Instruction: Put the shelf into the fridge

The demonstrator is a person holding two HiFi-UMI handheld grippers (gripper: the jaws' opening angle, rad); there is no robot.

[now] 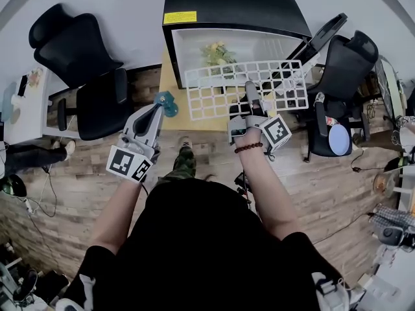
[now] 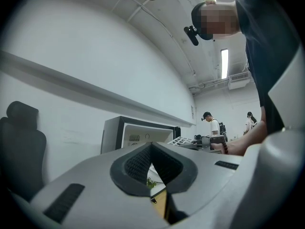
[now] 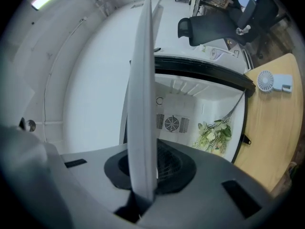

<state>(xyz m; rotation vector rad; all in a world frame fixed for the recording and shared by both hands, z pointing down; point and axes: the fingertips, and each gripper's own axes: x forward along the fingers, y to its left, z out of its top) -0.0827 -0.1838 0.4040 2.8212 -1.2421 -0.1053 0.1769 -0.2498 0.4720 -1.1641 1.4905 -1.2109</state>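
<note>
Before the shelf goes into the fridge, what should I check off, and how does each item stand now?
1. Right tool grips the shelf: ok, jaws shut on its edge.
2. Fridge door open: ok.
3. Fridge interior free: not ok, flowers lie inside.
4. Shelf lined up with the opening: ok, it is held flat just in front.
5. Shelf matched to its rails: cannot tell.
6. Left tool out of the way: ok, shut, empty, off to the side of the shelf.
</note>
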